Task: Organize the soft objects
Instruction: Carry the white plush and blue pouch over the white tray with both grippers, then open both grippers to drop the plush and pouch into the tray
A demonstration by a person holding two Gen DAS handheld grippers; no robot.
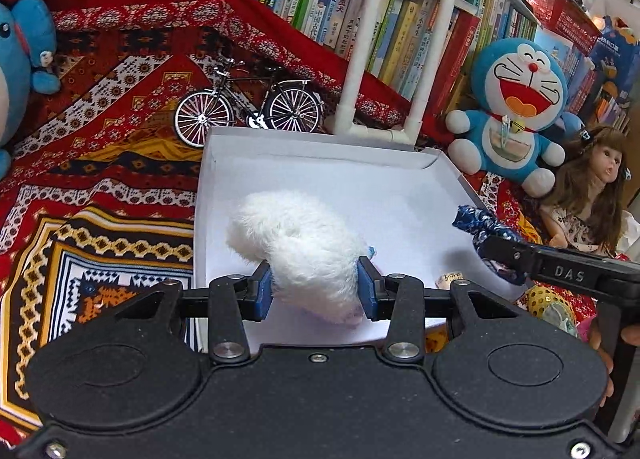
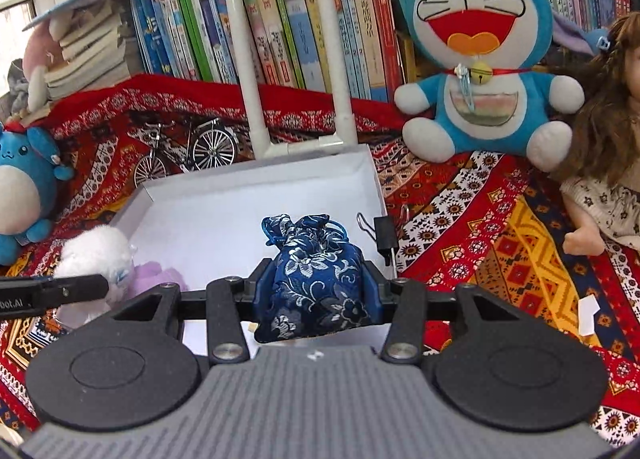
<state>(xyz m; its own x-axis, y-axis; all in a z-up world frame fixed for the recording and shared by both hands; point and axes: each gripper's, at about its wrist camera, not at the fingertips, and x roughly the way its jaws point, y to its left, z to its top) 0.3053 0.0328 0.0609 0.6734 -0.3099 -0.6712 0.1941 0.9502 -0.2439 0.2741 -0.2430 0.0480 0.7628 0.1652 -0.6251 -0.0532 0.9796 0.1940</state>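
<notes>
White fur toy is clamped between the pads of the left hand-held gripper, above the near end of the white box. Right hand-held gripper grips the blue brocade pouch over the same box, presumably for depositing both inside.

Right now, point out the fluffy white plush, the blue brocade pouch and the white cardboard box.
fluffy white plush [image 1: 298,237]: left wrist view, furry back.
blue brocade pouch [image 2: 316,279]: right wrist view, floral body.
white cardboard box [image 2: 256,179]: right wrist view, far wall.

White plush toy underside hidden behind gripper body; doll cropped at edge.
</notes>
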